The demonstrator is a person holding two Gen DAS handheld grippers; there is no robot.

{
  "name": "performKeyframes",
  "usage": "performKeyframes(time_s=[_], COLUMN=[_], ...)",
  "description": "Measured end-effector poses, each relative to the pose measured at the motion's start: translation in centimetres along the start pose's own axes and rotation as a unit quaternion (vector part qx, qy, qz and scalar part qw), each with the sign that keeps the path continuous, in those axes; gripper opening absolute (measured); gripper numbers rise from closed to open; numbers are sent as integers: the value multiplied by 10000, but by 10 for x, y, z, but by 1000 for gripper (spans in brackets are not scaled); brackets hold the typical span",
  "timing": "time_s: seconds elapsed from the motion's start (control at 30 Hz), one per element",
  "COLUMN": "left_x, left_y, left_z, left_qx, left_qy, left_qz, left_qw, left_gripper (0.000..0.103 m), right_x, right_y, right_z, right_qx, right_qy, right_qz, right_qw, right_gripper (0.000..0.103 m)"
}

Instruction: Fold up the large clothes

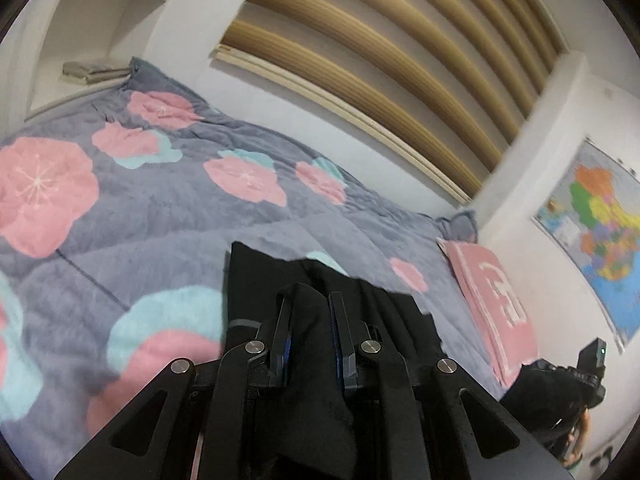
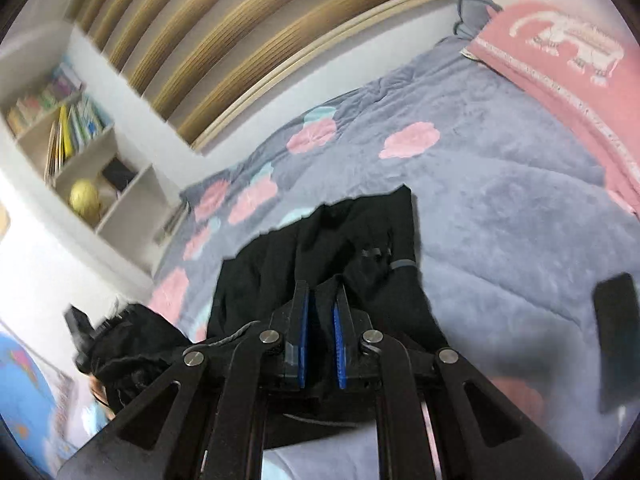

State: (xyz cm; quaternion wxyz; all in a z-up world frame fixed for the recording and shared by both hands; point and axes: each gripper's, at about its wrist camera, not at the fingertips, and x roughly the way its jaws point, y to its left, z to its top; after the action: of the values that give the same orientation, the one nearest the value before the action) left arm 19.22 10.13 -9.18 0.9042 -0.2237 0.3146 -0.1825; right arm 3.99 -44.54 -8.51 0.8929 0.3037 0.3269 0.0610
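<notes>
- The left gripper (image 1: pixel 310 300) is pinching a bunched fold of the black garment (image 1: pixel 256 280); the cloth fills the narrow gap between its blue-padded fingers (image 1: pixel 285 348) and spills down over the linkage.
- The right gripper (image 2: pixel 321 292) is likewise pinching the black garment (image 2: pixel 340 240), with dark fabric wedged between its blue pads (image 2: pixel 303 340).
- The garment hangs and drapes from both grippers above the grey bedspread (image 1: pixel 168 216) with pink and teal flowers (its far edge lies spread out flat against the cover, and a thin grey band shows on one side).
- In the left wrist view, the right gripper (image 1: pixel 588 376) shows at the lower right edge, with a bundle of black cloth beside it.
- A pink pillow (image 2: pixel 560 64) with a white elephant pattern lies at one end of the bed.
- A slatted wooden panel (image 1: pixel 400 52) runs along the wall behind the bed.
- A white bookshelf (image 2: pixel 80 152) holds books and a yellow ball (image 2: pixel 85 198).
- A coloured map (image 1: pixel 600 232) hangs on the wall.
- A dark flat phone-like object (image 2: pixel 616 340) lies on the bedspread, well apart from the garment.
</notes>
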Motion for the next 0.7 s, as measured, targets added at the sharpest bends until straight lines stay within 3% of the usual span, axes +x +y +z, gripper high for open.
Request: performKeyframes(time_s=[0.17,0.27,0.43,0.57,0.7], left_x=[76,115,183,203,198], left_y=[12,27,66,73,69], left_z=[17,16,-11,-26,-21], left_qx=[-54,-235,-585,-427,-189], left_qy=[179,324,900,969,1094], left_qz=[529,638,843,914,833], left_qw=[9984,9972,9906,9902,9903], left_gripper=[16,18,20,23,24], right_x=[55,96,173,221,226], right_y=[-12,-26,-65,-94,-104], right_z=[41,53,41,18,14], right_qx=[-19,-140,-194,-64,33], right_qy=[-122,-92,333,622,591], right_qz=[-437,-785,-1350,-1605,-1538], right_qw=[9990,9968,9901,9851,9863], right_gripper=[14,15,15,15,16])
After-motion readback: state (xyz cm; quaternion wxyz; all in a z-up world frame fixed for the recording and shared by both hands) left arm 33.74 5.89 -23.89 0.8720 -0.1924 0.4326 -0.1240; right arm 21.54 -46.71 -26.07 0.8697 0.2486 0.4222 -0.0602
